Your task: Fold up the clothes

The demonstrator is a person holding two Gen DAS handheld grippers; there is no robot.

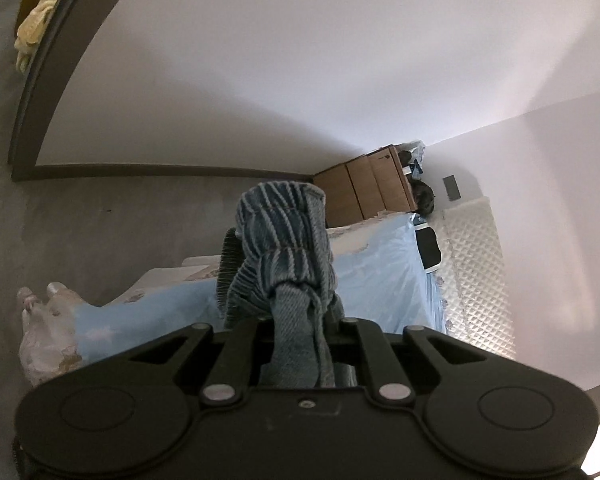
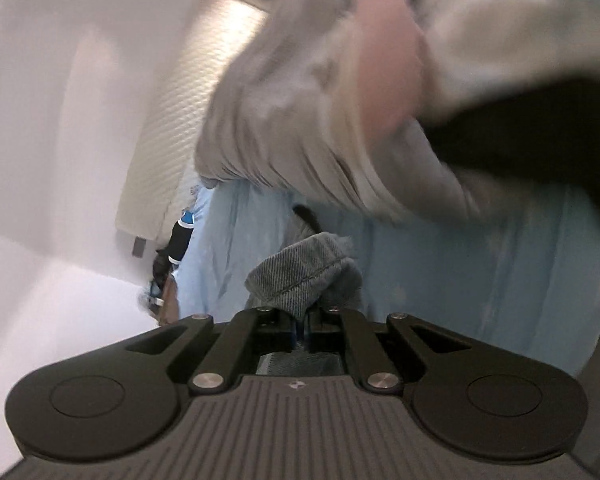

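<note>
Between the fingers of the left gripper (image 1: 300, 320) sits a bunched fold of blue denim garment (image 1: 288, 248), and the jaws are pinched tight on it, the cloth rising in a ribbed, gathered lump straight ahead of the fingertips and trailing back toward the camera through the gap. Just beyond that lump lies the light blue bed sheet (image 1: 380, 276), stretching away to the right of the fingers. To the left of the fingers, further off, a crumpled pale bedcover (image 1: 48, 328) hangs at the bed's edge over a grey floor (image 1: 100, 232). Past the sheet, ahead and right, stands a wooden cabinet (image 1: 364, 188) against the white wall (image 1: 300, 80), with a quilted white headboard (image 1: 476, 264) to the right.

Over on the other view, the right gripper (image 2: 302, 320) is clamped shut as well, a denim hem pinched between its pads, stitching plain to see just ahead of the fingertips. Behind it runs the same blue sheet. Above and right of the fingers, close to the lens and blurred, looms a person's grey sleeve (image 2: 300, 120). Far left of the fingers, the quilted headboard meets the white wall.
</note>
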